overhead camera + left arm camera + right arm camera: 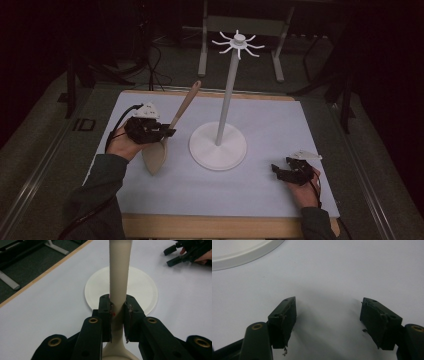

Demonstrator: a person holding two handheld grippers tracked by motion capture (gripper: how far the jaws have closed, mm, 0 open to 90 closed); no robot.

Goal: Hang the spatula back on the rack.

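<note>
A wooden spatula [170, 131] is held off the white mat, its handle slanting up to the far right and its broad blade hanging low near my left hand. My left gripper [167, 133] is shut on the spatula's handle [119, 277]; both pads press its sides in the left gripper view. A white stand [218, 145] with a round base, a tall pole and hooks at the top rises at the table's middle, just right of the spatula. My right gripper [276, 170] rests low at the right front, open, with bare mat between its jaws [328, 315].
The white mat [280, 125] covers a wooden table. The stand's base edge [242, 255] lies far left of my right gripper. Metal frame legs [202, 50] stand on the dark floor behind the table.
</note>
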